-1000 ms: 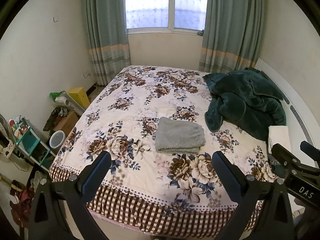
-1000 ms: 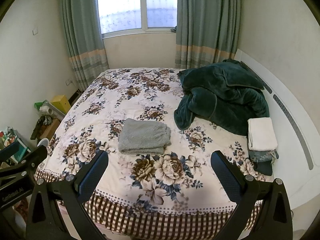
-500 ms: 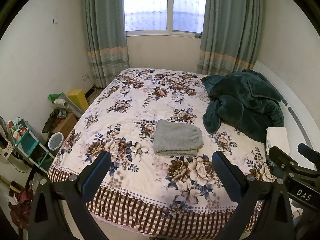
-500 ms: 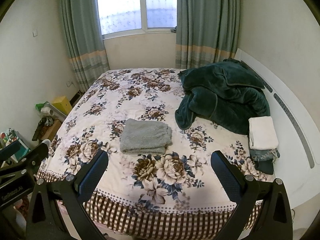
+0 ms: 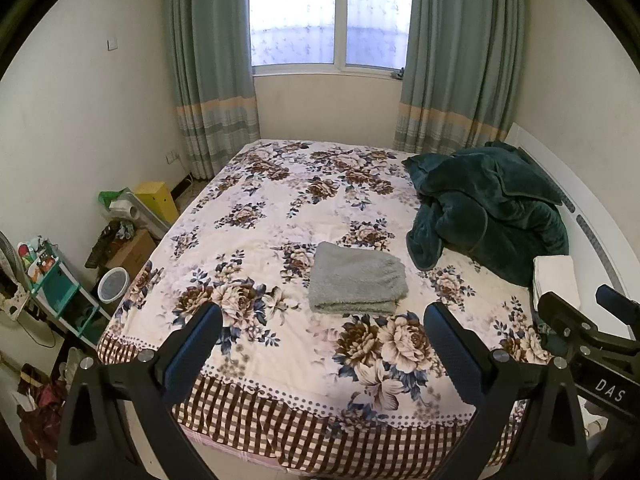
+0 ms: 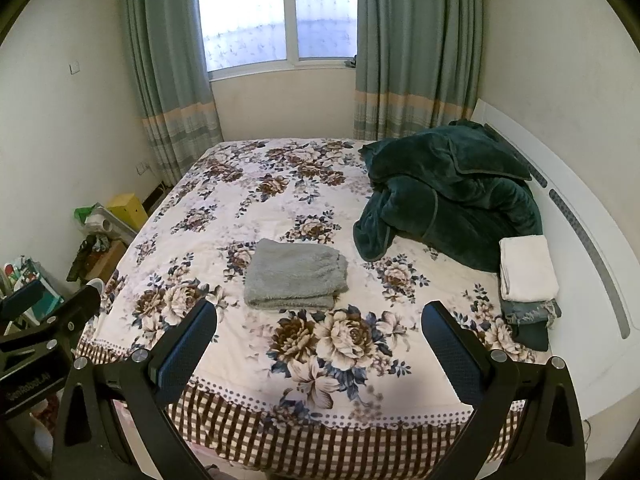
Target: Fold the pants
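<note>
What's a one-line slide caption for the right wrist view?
Open right gripper held back from the floral bed, gray folded pants at center, green blanket and stacked clothes by the headboard.

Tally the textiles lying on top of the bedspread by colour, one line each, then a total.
Grey: 1, the folded grey pants
Dark green: 1, the crumpled plush blanket
White: 1, the folded white cloth topping the stack by the headboard
Blue-grey denim: 1, the frayed folded piece under it
Darkest: 1, the bottom piece; colour unclear
Total: 5
</note>
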A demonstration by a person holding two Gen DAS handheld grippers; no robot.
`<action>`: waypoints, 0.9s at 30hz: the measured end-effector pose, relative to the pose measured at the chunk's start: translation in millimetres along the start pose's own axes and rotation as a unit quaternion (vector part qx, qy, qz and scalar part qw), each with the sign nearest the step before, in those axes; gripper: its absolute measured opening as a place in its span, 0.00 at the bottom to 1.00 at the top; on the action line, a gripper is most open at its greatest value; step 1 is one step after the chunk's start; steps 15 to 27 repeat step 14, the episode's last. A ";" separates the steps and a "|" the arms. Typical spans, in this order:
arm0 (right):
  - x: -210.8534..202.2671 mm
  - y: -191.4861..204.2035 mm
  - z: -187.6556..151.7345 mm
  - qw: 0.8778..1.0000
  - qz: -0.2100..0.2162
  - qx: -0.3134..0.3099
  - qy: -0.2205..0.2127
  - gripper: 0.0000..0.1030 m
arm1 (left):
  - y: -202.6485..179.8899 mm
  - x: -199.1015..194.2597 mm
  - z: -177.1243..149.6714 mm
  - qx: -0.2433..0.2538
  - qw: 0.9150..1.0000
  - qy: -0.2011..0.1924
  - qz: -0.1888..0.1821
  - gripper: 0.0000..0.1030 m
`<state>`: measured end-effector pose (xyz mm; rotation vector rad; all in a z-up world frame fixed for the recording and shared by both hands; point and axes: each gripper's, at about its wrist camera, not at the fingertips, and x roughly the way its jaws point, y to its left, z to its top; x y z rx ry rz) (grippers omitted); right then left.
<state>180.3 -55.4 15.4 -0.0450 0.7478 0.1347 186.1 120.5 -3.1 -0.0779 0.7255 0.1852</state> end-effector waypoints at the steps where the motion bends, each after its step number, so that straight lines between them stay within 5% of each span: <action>1: 0.0 0.3 -0.1 1.000 0.000 0.000 0.000 1.00 | -0.2 0.0 0.6 0.001 1.000 0.000 0.000 1.00; 27: -0.7 -0.1 -1.9 1.000 -0.002 0.003 -0.001 1.00 | 0.7 -2.8 5.3 -0.002 1.000 -0.008 -0.001 1.00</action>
